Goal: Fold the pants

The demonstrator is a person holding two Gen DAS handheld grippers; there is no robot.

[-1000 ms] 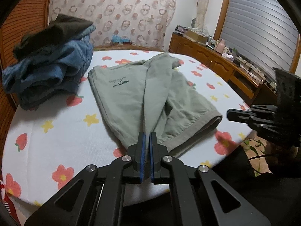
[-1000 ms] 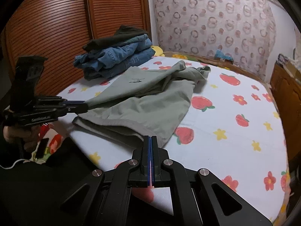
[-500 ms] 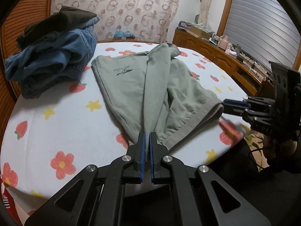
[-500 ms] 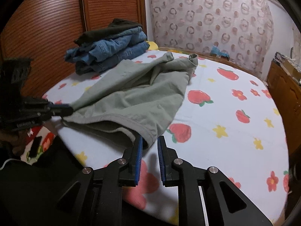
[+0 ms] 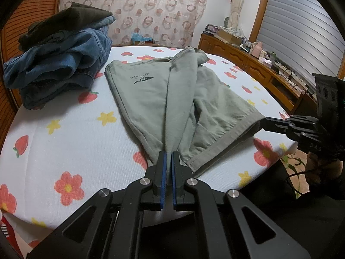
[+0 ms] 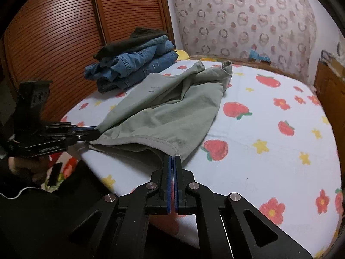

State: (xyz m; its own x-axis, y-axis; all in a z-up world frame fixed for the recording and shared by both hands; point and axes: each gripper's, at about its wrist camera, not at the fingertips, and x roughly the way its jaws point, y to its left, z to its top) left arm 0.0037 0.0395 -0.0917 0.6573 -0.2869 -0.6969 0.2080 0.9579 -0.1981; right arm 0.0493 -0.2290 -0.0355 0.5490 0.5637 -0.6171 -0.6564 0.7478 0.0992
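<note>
patterned curtain (image 5: 151, 10) behind, slatted wooden doors (image 6: 64, 32) beside.

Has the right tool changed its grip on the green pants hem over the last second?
Yes. The right tool, shut a second ago and open half a second ago, is shut on the green pants hem near the bed edge.

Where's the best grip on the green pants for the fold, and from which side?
Grip the green pants at the near hem, one corner per gripper, coming in low from the table's near edge. That hem is a thick stitched band that overhangs toward the person. The left gripper and right gripper are shut on it there, far enough apart to hold the hem taut.
</note>
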